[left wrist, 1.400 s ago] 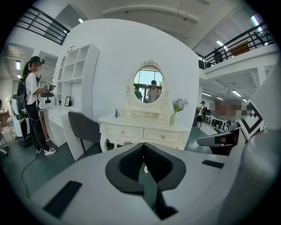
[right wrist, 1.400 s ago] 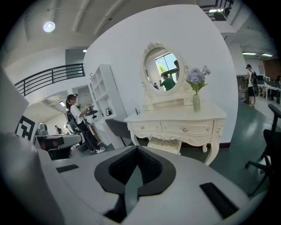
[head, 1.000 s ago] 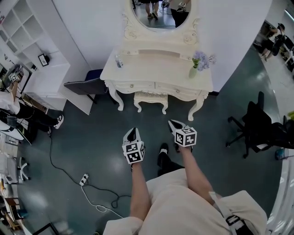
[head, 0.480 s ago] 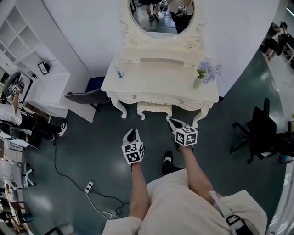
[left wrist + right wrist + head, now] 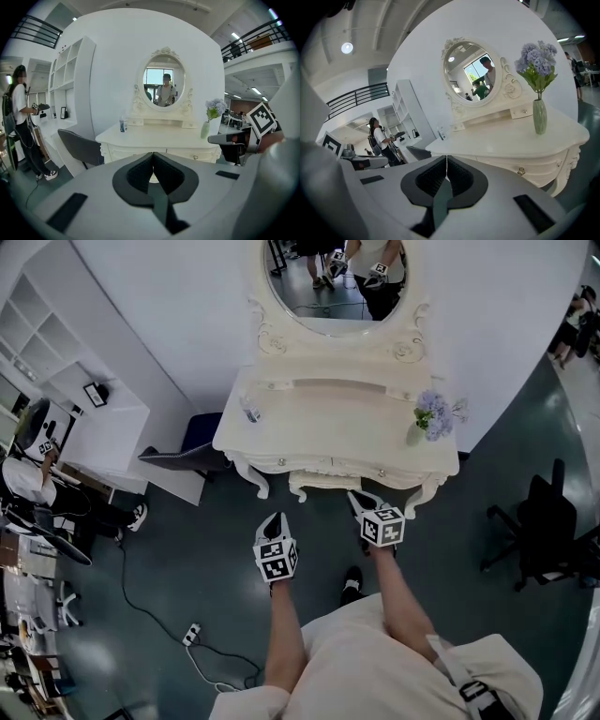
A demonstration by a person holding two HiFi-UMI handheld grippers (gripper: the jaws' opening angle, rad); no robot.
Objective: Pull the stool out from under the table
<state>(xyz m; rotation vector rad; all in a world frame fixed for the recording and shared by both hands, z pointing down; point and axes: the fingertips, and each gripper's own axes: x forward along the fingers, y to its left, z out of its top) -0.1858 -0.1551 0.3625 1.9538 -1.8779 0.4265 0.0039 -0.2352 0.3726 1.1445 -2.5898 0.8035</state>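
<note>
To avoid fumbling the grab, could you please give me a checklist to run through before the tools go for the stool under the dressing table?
1. Stool located: tucked under the dressing table, with only its front edge showing: ok.
2. Left tool open for a grasp: jaws shut, nothing between them: not ok.
3. Right tool open for a grasp: jaws shut, nothing between them: not ok.
4. Tools at the stool: both are short of it and neither touches it: not ok.
5. Pull path: the power strip and its cable lie off to the left: ok.
6. Vase of flowers upright on the tabletop: ok.
</note>
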